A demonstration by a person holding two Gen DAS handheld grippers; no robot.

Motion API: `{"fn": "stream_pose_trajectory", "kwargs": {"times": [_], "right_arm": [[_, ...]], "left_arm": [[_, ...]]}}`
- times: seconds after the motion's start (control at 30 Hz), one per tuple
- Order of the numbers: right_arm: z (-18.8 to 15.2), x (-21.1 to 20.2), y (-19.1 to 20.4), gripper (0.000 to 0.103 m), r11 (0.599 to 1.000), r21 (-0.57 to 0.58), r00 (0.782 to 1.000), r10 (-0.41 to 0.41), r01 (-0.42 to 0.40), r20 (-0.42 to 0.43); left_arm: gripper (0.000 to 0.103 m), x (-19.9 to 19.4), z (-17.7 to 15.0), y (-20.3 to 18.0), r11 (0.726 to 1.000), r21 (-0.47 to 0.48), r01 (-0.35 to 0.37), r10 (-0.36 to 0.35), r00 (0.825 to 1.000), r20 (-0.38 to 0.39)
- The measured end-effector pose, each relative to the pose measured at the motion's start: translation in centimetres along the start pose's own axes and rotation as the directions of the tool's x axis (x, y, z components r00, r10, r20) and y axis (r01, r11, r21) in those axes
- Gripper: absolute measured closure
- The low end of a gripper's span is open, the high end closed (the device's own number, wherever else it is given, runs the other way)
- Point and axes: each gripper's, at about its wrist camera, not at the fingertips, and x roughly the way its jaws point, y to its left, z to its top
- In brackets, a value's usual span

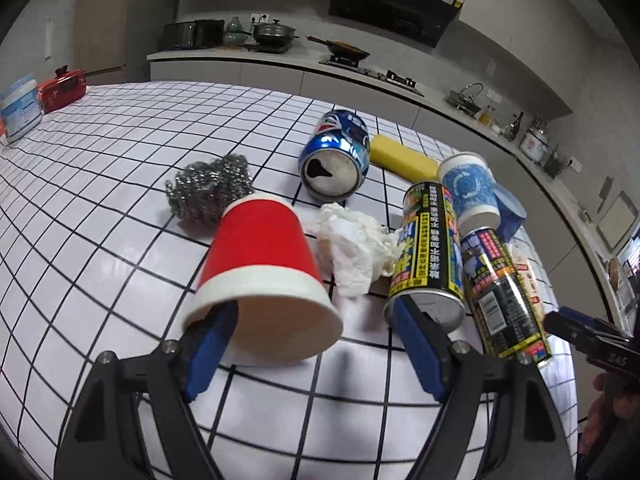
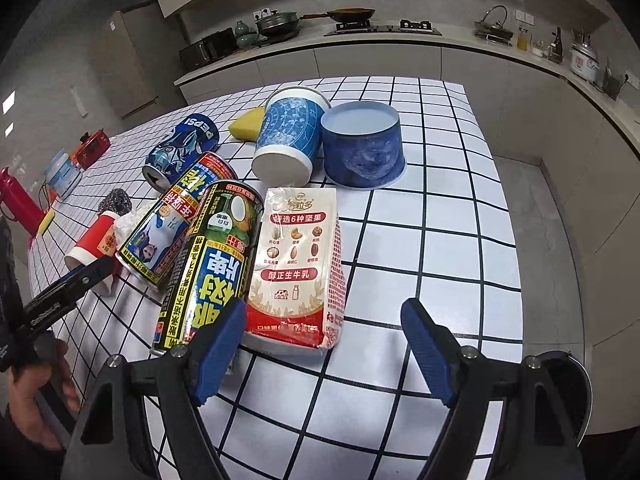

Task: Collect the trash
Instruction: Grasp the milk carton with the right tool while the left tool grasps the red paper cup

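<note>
Three cans (image 2: 208,264), three cups (image 2: 288,136), one carton (image 2: 298,264); both jaws wide, empty.

A white surface (image 2: 440,240) gridded with dark lines fills the foreground. Behind it a pale kitchen counter (image 2: 400,44) curves along the grey wall, carrying a gas hob (image 2: 384,29); a black range hood (image 1: 396,4) hangs above the hob, and grey floor (image 2: 532,200) lies right of the surface.

Checked tablecloth (image 1: 120,152) under a steel scourer (image 1: 210,188) and yellow sponge (image 1: 400,156) — behind, a lidded pot (image 1: 275,33) on the counter (image 1: 304,58).
</note>
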Motion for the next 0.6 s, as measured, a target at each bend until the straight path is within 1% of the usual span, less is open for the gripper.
{"fn": "stream_pose_trajectory", "kwargs": {"times": [0.07,0.1,0.2,0.23,0.33,0.43,0.5,0.53,0.57,0.6], "right_arm": [[0.2,0.1,0.0,0.022,1.0,0.005,1.0,0.003,-0.003,0.003],[0.3,0.2,0.0,0.022,1.0,0.006,1.0,0.005,-0.005,0.005],[0.6,0.1,0.0,0.022,1.0,0.014,1.0,0.01,-0.01,0.013],[0.7,0.2,0.0,0.022,1.0,0.013,1.0,0.008,-0.008,0.015],[0.9,0.6,0.0,0.022,1.0,0.017,1.0,0.006,-0.006,0.013],[0.9,1.2,0.1,0.022,1.0,0.023,1.0,-0.006,0.005,0.003],[0.8,1.5,0.2,0.022,1.0,0.023,1.0,-0.013,0.013,-0.004],[0.7,1.7,0.3,0.022,1.0,0.022,1.0,-0.014,0.014,-0.006],[0.7,1.8,0.4,0.022,1.0,0.018,1.0,-0.015,0.016,-0.01],[0.7,2.0,0.5,0.022,1.0,0.015,1.0,-0.016,0.016,-0.013]], "left_arm": [[0.022,-1.2,-0.2,0.6,0.999,-0.027,0.024,-0.025,1.0,-0.004],[0.022,-2.0,-0.3,0.9,0.999,-0.035,0.026,-0.026,1.0,0.007],[0.021,-3.5,-0.6,1.6,0.999,-0.046,0.005,-0.004,1.0,0.014],[0.019,-3.7,-0.6,2.1,0.998,-0.054,-0.01,0.011,1.0,0.024],[0.016,-2.3,0.2,2.4,0.997,-0.05,-0.066,0.068,0.997,0.032],[0.016,-0.7,1.2,2.2,0.997,-0.062,-0.047,0.049,0.998,0.04],[0.016,0.2,1.6,1.8,0.998,-0.061,-0.03,0.031,0.999,0.023],[0.016,0.5,1.6,1.6,0.998,-0.048,-0.042,0.043,0.999,0.022],[0.016,1.3,1.7,1.3,0.997,-0.023,-0.069,0.069,0.998,0.003],[0.021,1.9,1.8,1.4,0.997,-0.018,-0.072,0.072,0.997,-0.017]]}}
